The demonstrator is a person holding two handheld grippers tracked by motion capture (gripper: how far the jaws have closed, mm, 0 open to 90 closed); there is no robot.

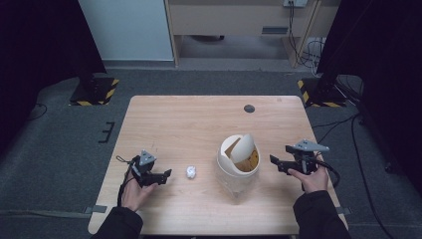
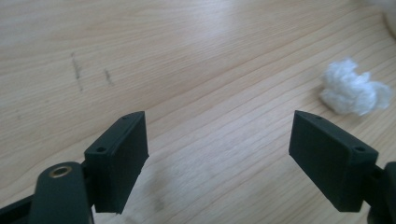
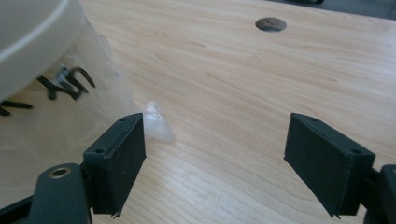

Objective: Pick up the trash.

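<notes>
We see a light wooden table (image 1: 164,119) with a small cream bin (image 1: 238,158) standing right of its middle, its swing lid (image 1: 243,147) tilted and a clear bag (image 3: 70,121) showing below the rim. Just left of the bin lies a crumpled white paper ball (image 1: 191,172). Our left gripper (image 1: 168,173) sits near that ball, jaws spread wide and empty, pointing toward it. Our right gripper (image 1: 273,160) hangs just right of the bin, jaws likewise spread with nothing between them. A round hole (image 1: 249,108) marks the table's far side.
</notes>
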